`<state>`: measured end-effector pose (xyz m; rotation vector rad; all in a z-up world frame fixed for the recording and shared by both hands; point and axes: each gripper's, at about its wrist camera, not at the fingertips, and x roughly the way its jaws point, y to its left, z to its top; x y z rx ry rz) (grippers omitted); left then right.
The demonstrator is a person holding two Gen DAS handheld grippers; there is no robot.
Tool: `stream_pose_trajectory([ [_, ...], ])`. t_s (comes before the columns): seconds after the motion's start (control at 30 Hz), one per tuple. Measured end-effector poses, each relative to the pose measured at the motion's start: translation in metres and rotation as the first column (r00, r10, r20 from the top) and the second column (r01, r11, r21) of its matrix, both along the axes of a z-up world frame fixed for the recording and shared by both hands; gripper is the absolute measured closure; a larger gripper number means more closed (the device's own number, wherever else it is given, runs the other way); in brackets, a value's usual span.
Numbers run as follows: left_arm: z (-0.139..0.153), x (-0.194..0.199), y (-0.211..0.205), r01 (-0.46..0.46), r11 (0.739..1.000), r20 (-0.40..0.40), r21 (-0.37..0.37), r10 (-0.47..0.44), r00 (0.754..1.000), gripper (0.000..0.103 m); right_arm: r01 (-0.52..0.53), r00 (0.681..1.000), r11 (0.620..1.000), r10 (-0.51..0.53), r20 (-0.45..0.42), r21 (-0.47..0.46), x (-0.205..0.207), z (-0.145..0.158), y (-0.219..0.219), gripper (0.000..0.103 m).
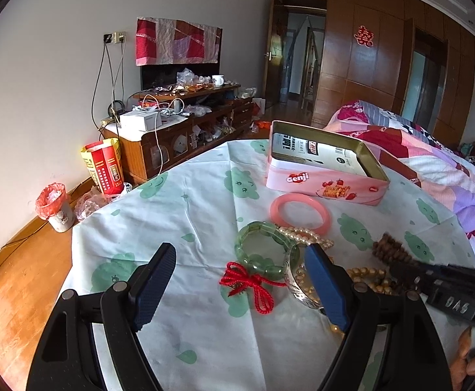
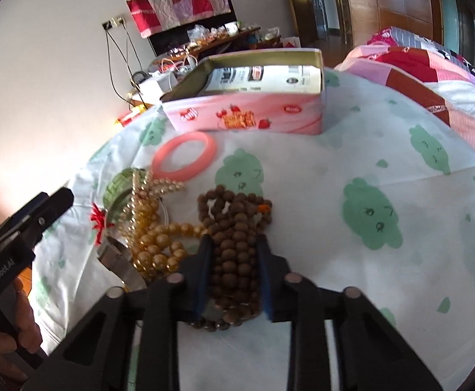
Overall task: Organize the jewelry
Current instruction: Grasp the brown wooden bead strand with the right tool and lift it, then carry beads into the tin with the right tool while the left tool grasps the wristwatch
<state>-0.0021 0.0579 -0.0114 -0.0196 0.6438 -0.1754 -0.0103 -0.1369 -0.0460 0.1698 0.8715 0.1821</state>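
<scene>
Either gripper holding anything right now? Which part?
Right gripper is closed around the dark brown bead string, pinching the bunched strands mid-pile, still on the tablecloth. Left gripper is open, holding nothing.

White wall (image 1: 41, 65), wooden floor (image 1: 19, 286), cluttered cabinet (image 1: 178, 130), quilted bed (image 1: 433, 169)

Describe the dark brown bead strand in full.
The dark brown bead strand is a long string of round, matte, wood-like beads, bunched in several loops on the tablecloth, with one small orange bead at its far end. The right tongs straddle the pile, blue pads against its sides. The golden bead strand touches its left edge. The pink tin stands beyond it, apart.
</scene>
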Motion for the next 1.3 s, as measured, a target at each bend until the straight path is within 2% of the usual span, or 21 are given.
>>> stream_pose_trajectory([
  [0.13,0.001,-0.003,-0.002,0.048,0.999,0.000,-0.008,-0.048,0.999,0.022,0.016,0.994,0.995,-0.026,0.102,0.101,-0.011,0.017,-0.014,0.079],
  [0.3,-0.002,-0.009,-0.019,0.178,0.977,-0.086,-0.118,-0.188,0.978,0.022,0.063,0.970,0.987,-0.095,0.225,0.146,-0.019,0.036,-0.026,0.079],
  [0.4,-0.013,-0.007,-0.036,0.198,0.974,-0.161,-0.111,-0.214,0.964,0.022,0.099,0.967,0.989,-0.122,0.224,0.111,-0.013,0.027,-0.023,0.079],
  [0.5,-0.025,-0.004,-0.047,0.176,0.979,-0.226,-0.107,-0.196,0.954,0.024,0.117,0.969,0.987,-0.138,0.205,0.111,-0.011,0.022,-0.025,0.079],
  [0.53,-0.027,-0.002,-0.049,0.173,0.980,-0.242,-0.102,-0.193,0.951,0.043,0.124,0.965,0.984,-0.149,0.216,0.128,-0.013,0.024,-0.029,0.079],
  [0.57,-0.028,-0.001,-0.049,0.172,0.977,-0.243,-0.127,-0.199,0.949,0.054,0.129,0.963,0.983,-0.156,0.222,0.134,-0.015,0.024,-0.031,0.078],
  [0.7,-0.024,0.000,-0.041,0.151,0.976,-0.240,-0.156,-0.185,0.953,0.070,0.123,0.965,0.982,-0.151,0.216,0.140,-0.017,0.023,-0.034,0.079],
  [0.77,-0.022,-0.003,-0.040,0.170,0.970,-0.215,-0.173,-0.205,0.955,0.075,0.122,0.964,0.982,-0.152,0.218,0.144,-0.017,0.023,-0.034,0.078],
  [0.9,-0.015,-0.009,-0.042,0.217,0.959,-0.165,-0.184,-0.248,0.955,0.076,0.136,0.961,0.977,-0.170,0.219,0.162,-0.020,0.021,-0.039,0.078],
  [1.03,0.005,-0.020,-0.036,0.264,0.942,-0.054,-0.206,-0.280,0.958,0.077,0.147,0.953,0.972,-0.189,0.237,0.183,-0.025,0.022,-0.043,0.078],
  [1.17,0.025,-0.021,-0.027,0.271,0.937,0.040,-0.222,-0.269,0.962,0.078,0.155,0.945,0.971,-0.200,0.259,0.181,-0.030,0.025,-0.043,0.078],
  [1.3,0.039,-0.012,-0.024,0.281,0.933,0.096,-0.227,-0.266,0.959,0.078,0.149,0.945,0.973,-0.193,0.264,0.176,-0.029,0.031,-0.041,0.078],
])
